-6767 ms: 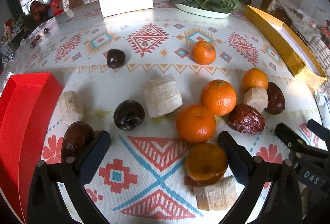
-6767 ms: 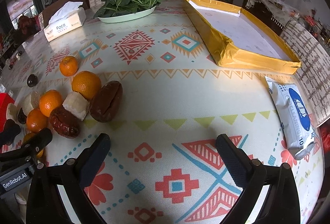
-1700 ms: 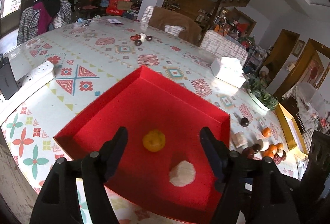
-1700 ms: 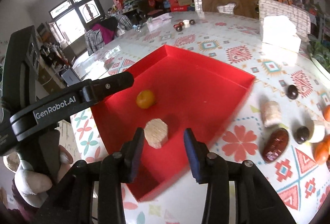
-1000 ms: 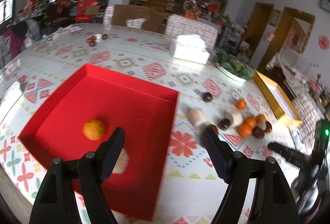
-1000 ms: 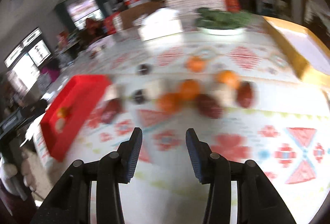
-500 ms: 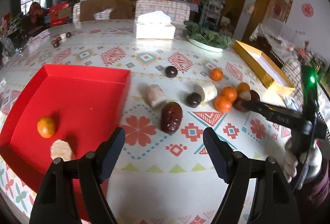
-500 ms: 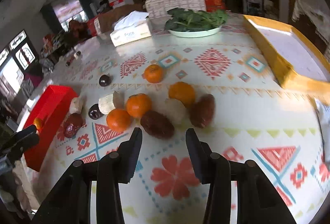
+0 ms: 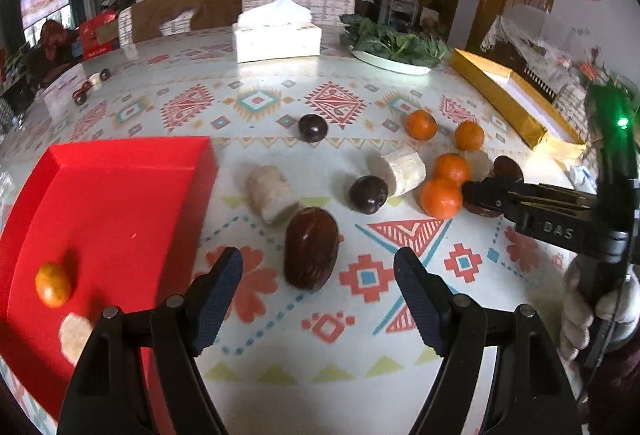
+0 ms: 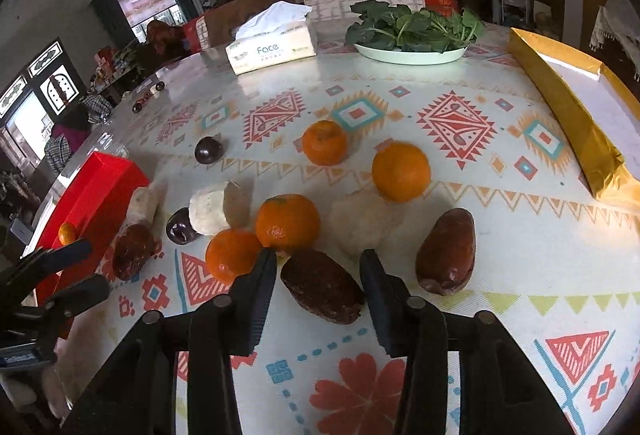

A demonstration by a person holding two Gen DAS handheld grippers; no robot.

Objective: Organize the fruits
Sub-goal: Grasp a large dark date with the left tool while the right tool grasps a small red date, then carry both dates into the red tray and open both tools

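Observation:
My left gripper (image 9: 318,275) is open, its jaws to either side of the near end of a large brown date (image 9: 311,247) lying right of the red tray (image 9: 120,195). The tray holds a small orange (image 9: 53,284) and a pale chunk (image 9: 74,333). My right gripper (image 10: 318,271) is open around another brown date (image 10: 322,285), not touching it. Several oranges (image 10: 287,221), dark plums (image 10: 181,227), pale chunks (image 10: 208,209) and a third date (image 10: 447,251) lie on the patterned tablecloth beyond. The right gripper also shows in the left wrist view (image 9: 476,191).
A tissue box (image 9: 278,37) and a plate of greens (image 10: 412,53) stand at the far side. A gold tray (image 10: 576,115) lies at the right. Chairs stand behind the table. A gloved hand (image 9: 588,315) holds the right gripper.
Both grippers have moved from over the red tray to the loose fruit and come closer to the table. The left now frames one date, the right another.

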